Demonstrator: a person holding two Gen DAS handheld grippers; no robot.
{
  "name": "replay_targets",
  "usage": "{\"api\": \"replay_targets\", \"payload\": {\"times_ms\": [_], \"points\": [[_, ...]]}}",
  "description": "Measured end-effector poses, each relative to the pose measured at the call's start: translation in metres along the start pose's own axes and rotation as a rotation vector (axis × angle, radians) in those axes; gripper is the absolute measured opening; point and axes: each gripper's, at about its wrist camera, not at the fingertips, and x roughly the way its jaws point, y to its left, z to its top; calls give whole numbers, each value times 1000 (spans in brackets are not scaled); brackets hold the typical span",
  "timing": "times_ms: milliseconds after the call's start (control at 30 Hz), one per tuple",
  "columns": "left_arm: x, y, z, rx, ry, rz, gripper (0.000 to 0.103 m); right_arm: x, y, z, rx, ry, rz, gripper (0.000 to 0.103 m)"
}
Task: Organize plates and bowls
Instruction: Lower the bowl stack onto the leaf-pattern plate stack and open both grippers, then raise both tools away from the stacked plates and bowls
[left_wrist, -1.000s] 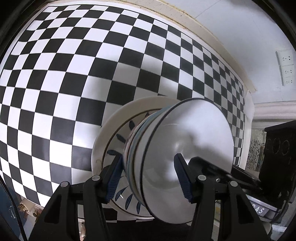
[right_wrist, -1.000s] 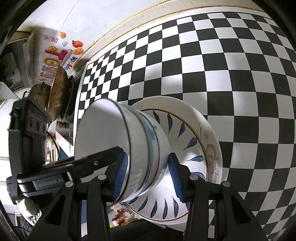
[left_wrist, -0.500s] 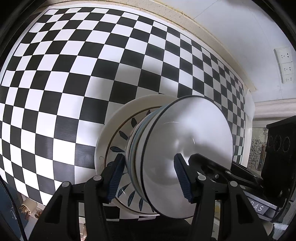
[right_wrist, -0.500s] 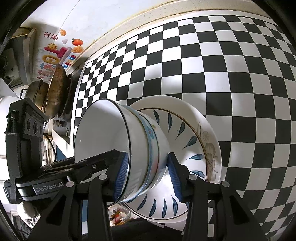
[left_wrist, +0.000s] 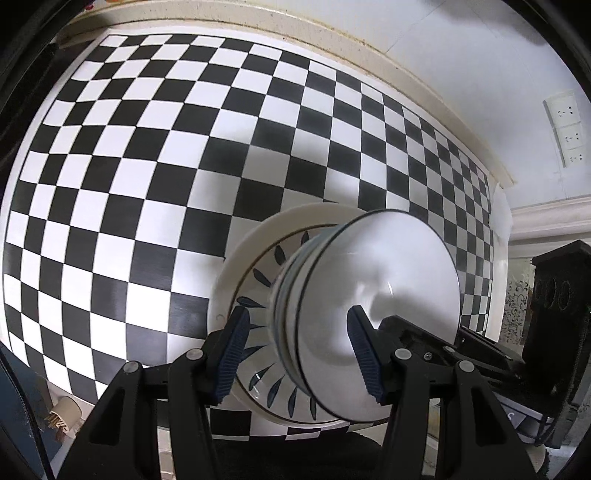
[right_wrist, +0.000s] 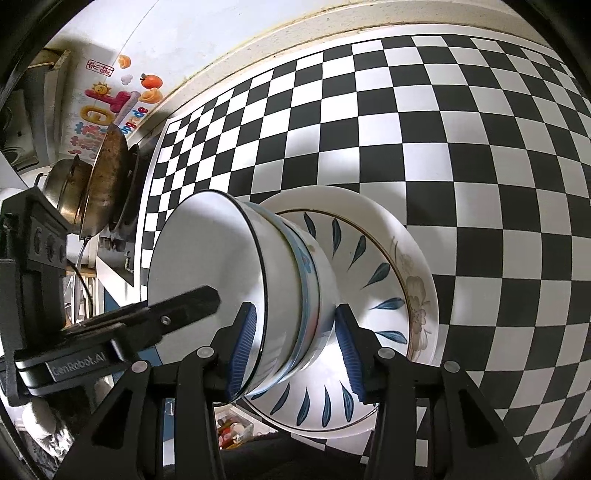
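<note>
**Two grippers, one stack of bowls: watch that glaze**

So you're holding a stack of bowls from both sides right now, and it's sitting on the leaf-pattern plate, which is itself stacked on a floral plate, out on the checkered counter.

Your right gripper is straddling the bowl walls with one blue pad inside the top bowl and the other against the outside of the stack. The left gripper is doing the same thing on the opposite side: one pad inside the white interior, one outside by the leaf plate. Both pairs of pads are looking like they're pressing on the bowls, so I'm reading both as gripping the stack, not hanging open.

Handling-wise, you're dealing with glazed ceramic: stiff, no give at all, slick under rubber pads, and probably chipping if it knocks the plate. Nested bowls are going to be on the heavy side and they're liable to shift against each other if you tilt them.

I'd say you're gripping in the right spot, at the rims across all the walls at once, on opposite sides. Keep both hands level with each other so nothing is sliding out of the nest.
</note>
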Motion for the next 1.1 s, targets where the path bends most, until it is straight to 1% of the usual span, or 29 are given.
{"api": "replay_targets", "payload": {"times_ms": [133,367,467,533,633,867,900,933,967,1000,1033,1100], "points": [[-4,-1,-2,8,-10,12,52,-4,-1,-2,5,-4,-3,48],[-2,-4,-6,13,-3,19,52,-7,-1,-3,4,-6,-5,48],[-7,-5,-8,17,-18,40,52,-10,0,-4,-1,-14,-31,49],[-17,-7,-11,25,-39,69,53,-14,1,-5,-5,-17,-56,56],[-34,-12,-18,30,-97,109,53,-22,5,-10,-25,-34,-99,63],[-69,-19,-31,70,-190,166,53,-53,15,-26,-46,-93,-182,73],[-73,-20,-32,77,-202,168,56,-60,18,-30,-49,-109,-202,77],[-77,-21,-34,85,-215,169,64,-66,20,-33,-54,-124,-212,81],[-82,-23,-36,97,-233,170,68,-74,23,-37,-60,-144,-226,83],[-86,-24,-38,106,-249,170,77,-80,27,-40,-62,-163,-241,87],[-90,-25,-40,116,-265,169,82,-86,30,-43,-62,-181,-257,89],[-97,-29,-43,143,-293,175,84,-101,38,-51,-62,-235,-292,91]]}}
